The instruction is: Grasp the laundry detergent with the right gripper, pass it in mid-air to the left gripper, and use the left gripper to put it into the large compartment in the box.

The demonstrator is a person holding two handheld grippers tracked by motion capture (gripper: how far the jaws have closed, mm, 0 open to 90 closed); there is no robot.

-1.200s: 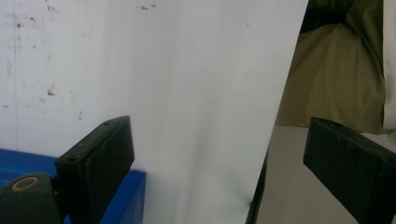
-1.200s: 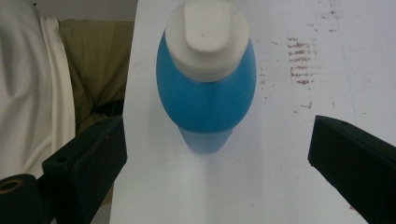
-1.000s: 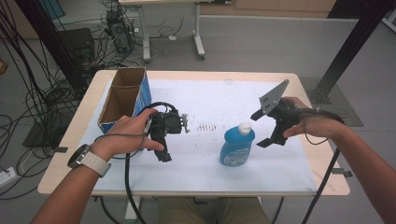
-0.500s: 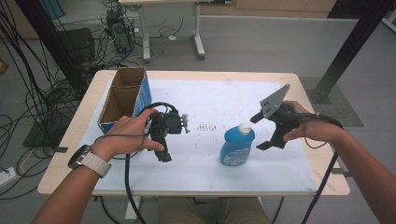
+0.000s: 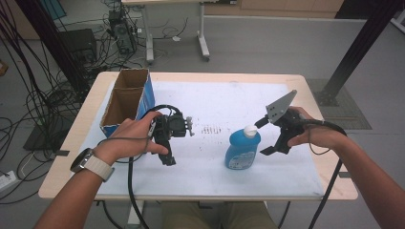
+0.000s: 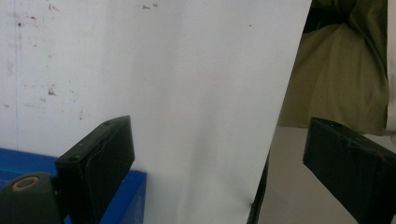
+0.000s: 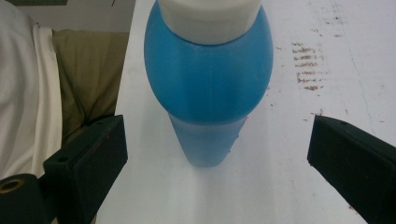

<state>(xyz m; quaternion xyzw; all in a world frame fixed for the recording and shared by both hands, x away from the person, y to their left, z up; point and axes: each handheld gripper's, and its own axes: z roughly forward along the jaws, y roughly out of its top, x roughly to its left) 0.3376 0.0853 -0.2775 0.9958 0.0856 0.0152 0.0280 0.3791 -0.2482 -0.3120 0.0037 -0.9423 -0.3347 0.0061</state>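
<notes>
A blue bottle (image 5: 242,150) stands upright toward the table's (image 5: 215,186) near edge, the right gripper (image 5: 268,136) just beside it with its jaws apart; a cardboard box (image 5: 125,99) sits at the far left corner.

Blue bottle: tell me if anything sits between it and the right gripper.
Nothing visible does. The right gripper faces the blue bottle with jaws wide open and only bare white table cover between them.

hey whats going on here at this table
A person at a table holds a gripper in each hand. The right gripper, jaws open, is lined up on an upright blue bottle with a white cap, not gripping it. The left gripper hangs open over the table beside an open cardboard box.
</notes>
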